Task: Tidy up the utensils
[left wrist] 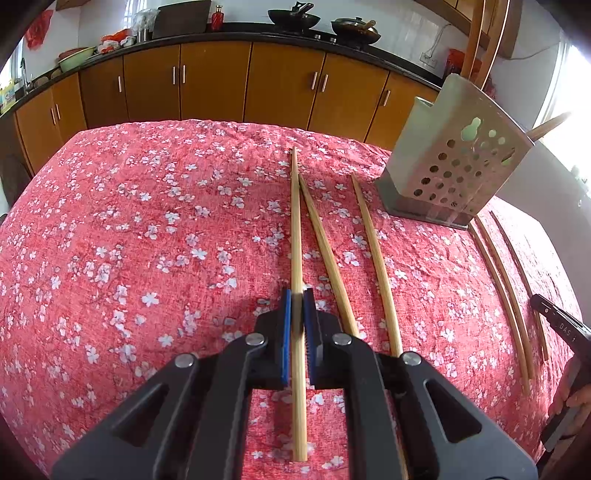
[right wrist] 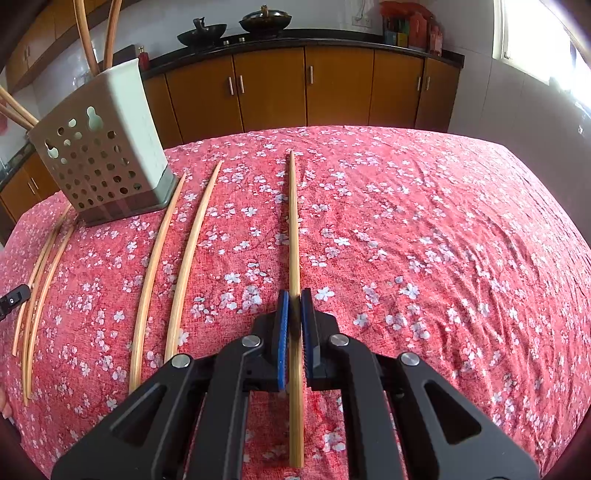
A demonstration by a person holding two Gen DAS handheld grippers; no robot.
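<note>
In the left wrist view my left gripper (left wrist: 297, 295) is shut on a bamboo chopstick (left wrist: 295, 221) that runs forward over the red floral tablecloth (left wrist: 147, 240). Two loose chopsticks (left wrist: 373, 251) lie just right of it. A perforated metal utensil holder (left wrist: 454, 158) stands at the far right with chopsticks (left wrist: 476, 37) standing in it. In the right wrist view my right gripper (right wrist: 294, 295) is shut on another chopstick (right wrist: 294, 229). Two more chopsticks (right wrist: 192, 251) lie to its left, and the holder (right wrist: 103, 147) stands at the far left.
Part of the right gripper's body (left wrist: 557, 325) and a hand (left wrist: 569, 406) show at the right edge of the left wrist view. The left gripper's tip (right wrist: 14, 297) shows at the other view's left edge. Brown kitchen cabinets (left wrist: 221, 81) and woks (left wrist: 354, 31) stand beyond the table.
</note>
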